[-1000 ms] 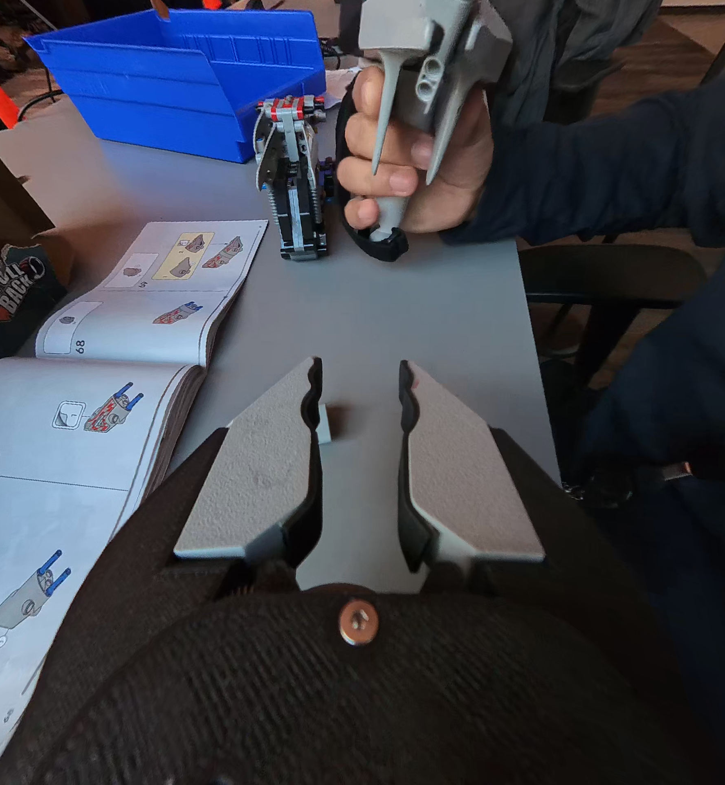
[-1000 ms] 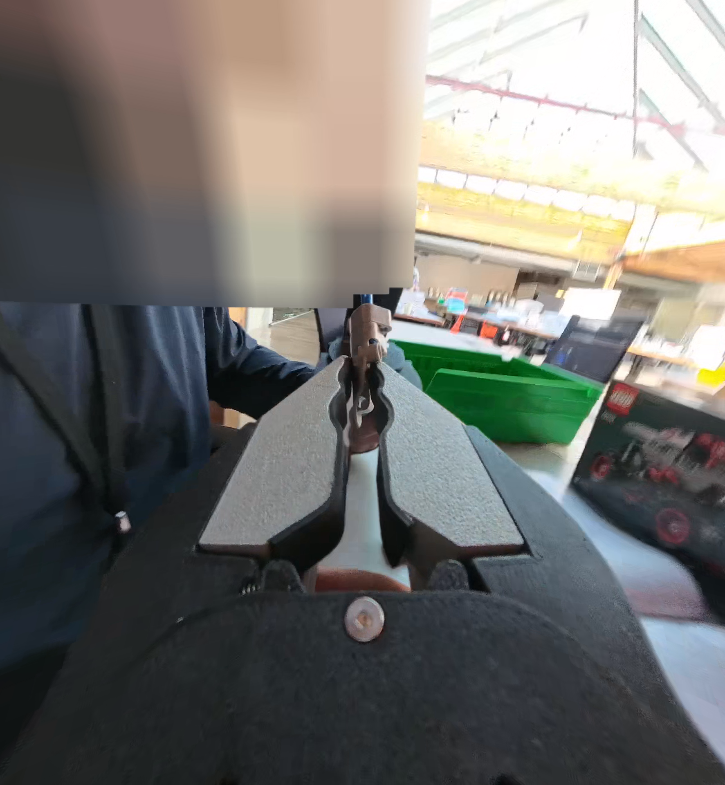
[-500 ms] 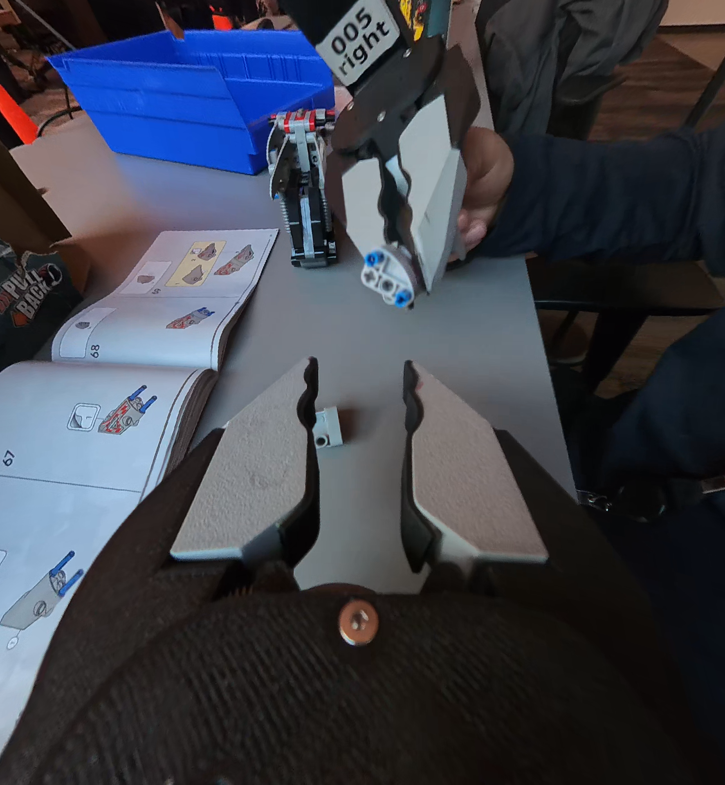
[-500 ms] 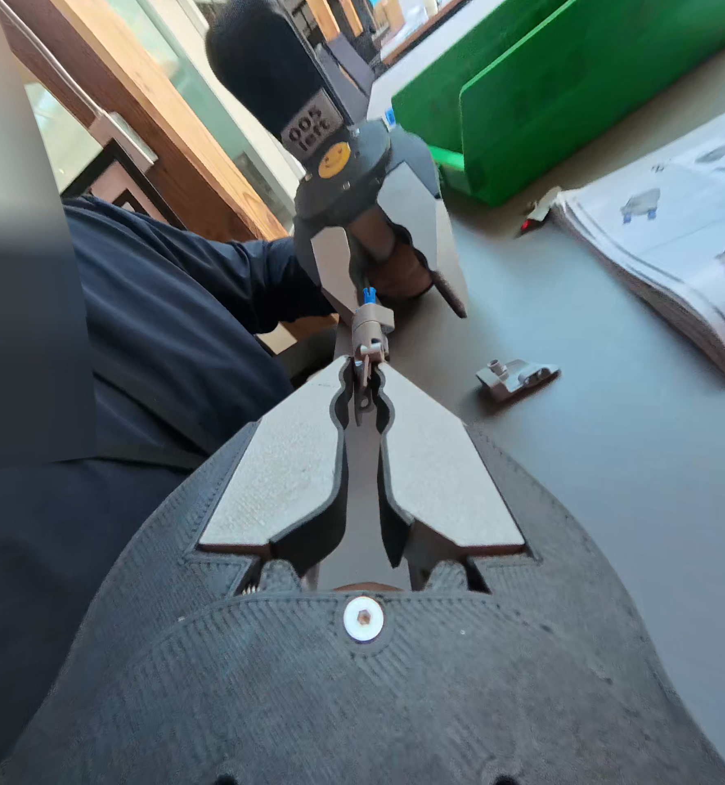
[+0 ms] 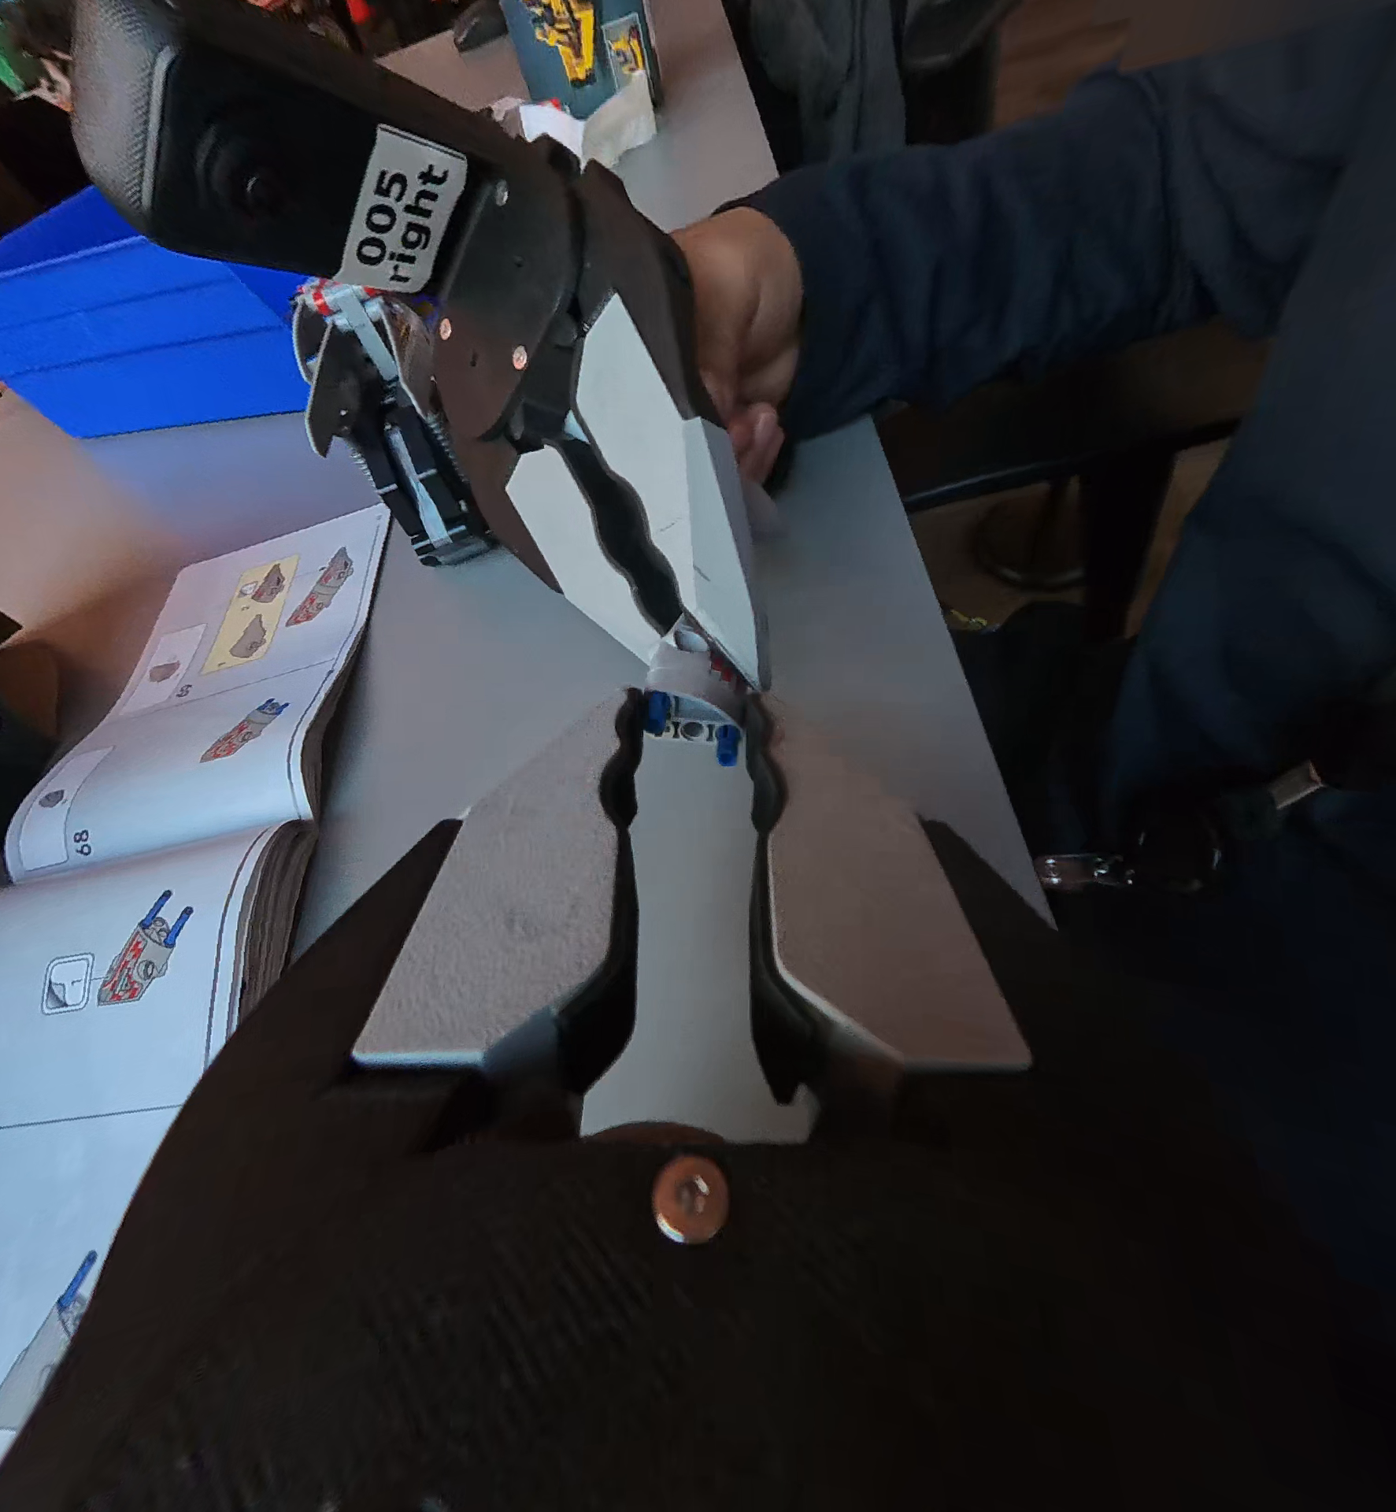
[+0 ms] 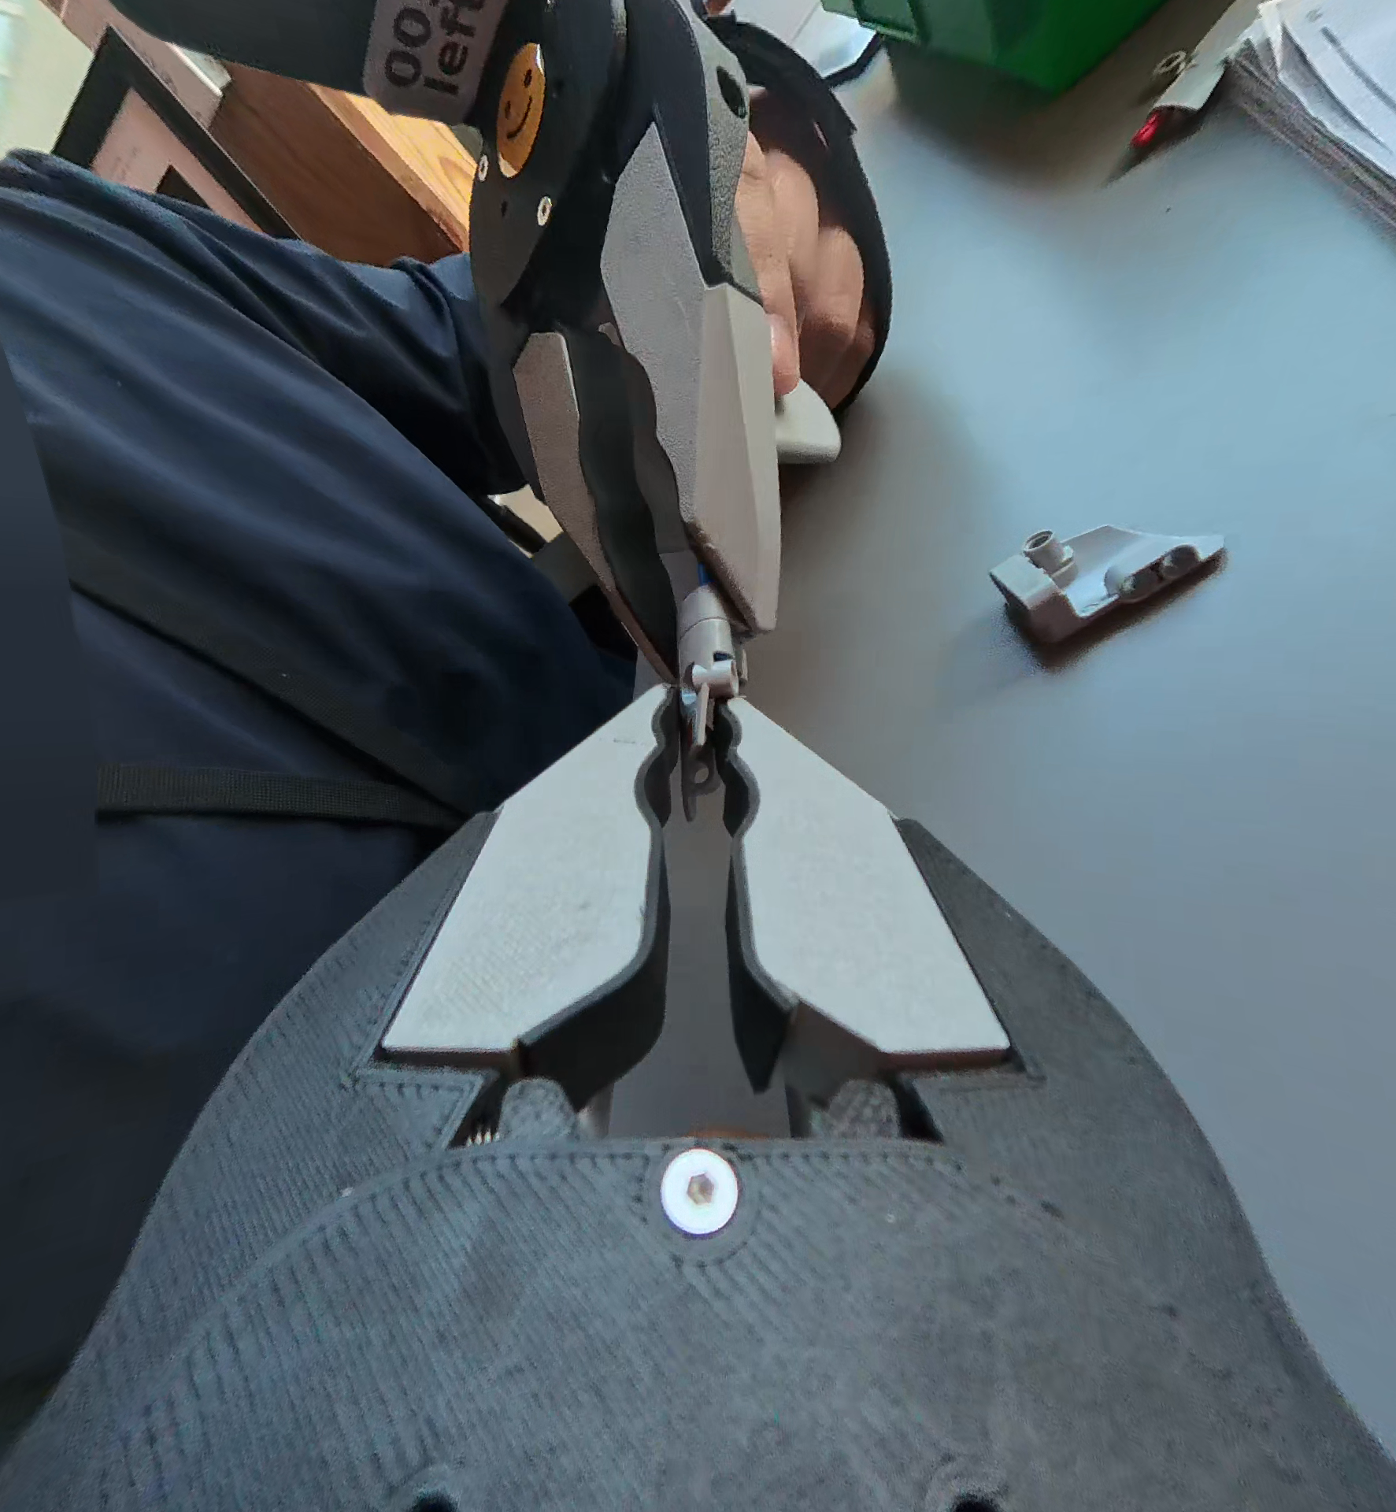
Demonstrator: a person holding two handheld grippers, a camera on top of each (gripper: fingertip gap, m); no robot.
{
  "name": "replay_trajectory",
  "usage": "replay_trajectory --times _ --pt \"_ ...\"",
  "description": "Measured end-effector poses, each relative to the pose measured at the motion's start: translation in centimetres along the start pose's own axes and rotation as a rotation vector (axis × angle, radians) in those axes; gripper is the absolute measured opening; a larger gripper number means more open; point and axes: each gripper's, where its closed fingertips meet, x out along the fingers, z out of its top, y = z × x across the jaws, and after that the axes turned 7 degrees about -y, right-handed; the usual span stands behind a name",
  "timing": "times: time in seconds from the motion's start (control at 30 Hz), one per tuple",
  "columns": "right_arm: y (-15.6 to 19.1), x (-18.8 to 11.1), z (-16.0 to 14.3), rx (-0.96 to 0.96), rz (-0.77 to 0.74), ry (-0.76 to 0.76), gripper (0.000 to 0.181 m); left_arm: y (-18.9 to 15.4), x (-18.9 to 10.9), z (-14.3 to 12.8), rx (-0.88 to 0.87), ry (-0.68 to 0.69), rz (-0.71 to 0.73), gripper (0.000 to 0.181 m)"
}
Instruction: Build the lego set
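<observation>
1. Left gripper (image 5: 690, 720): the fingers stand apart, their tips flanking the sub-assembly (image 5: 693, 718), a small grey piece with blue pins. Contact between the tips and the pins cannot be confirmed; the left wrist view shows a gap beside at least one pin.
2. Sub-assembly location: held above the table (image 5: 833, 589) between the two opposed grippers, at 12 o'clock from the left fingertips.
3. Right gripper (image 6: 698, 712): the fingers are pinched on the thin grey end of the sub-assembly, which projects from the tips towards 12 o'clock.
4. Handling, as a judgement: the sub-assembly is light, rigid plastic, smooth and prone to twist in a pinch. The pins and clipped joints may separate under side load. Grip on the flat grey faces, not on the pins.
5. Left wrist view only: the booklet (image 5: 187, 736) open at 9 o'clock, the model (image 5: 400, 442) standing at 11 o'clock behind the right gripper, and the blue bin (image 5: 105, 327) beyond it.
6. Right wrist view only: a loose grey panel (image 6: 1103, 581) lying on the table at 2 o'clock, well apart from the grippers, a green bin (image 6: 1005, 33) at 1 o'clock, and the thin profile of the pinched part.
</observation>
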Motion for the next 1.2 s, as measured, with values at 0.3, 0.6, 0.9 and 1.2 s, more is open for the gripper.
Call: replay_trajectory --times 0.3,0.6,0.9,1.2 --pt "0.1 -0.4 -0.4 -0.063 -0.002 0.007 0.005 -0.2 0.4 -0.1 0.067 0.016 0.019 0.022" --pt "-0.3 -0.7 0.0 -0.104 -0.037 -0.008 0.004 0.4 0.5 -0.1 -0.008 0.012 0.022 0.021" --pt "-1.1 -1.8 1.2 -0.141 -0.114 -0.1 0.004 2.3 0.1 -0.2 -0.153 -0.009 0.066 0.021" --pt "-2.4 -2.7 2.3 -0.347 -0.302 -0.134 0.004 3.2 0.2 -0.6 -0.225 0.005 0.088 0.019"
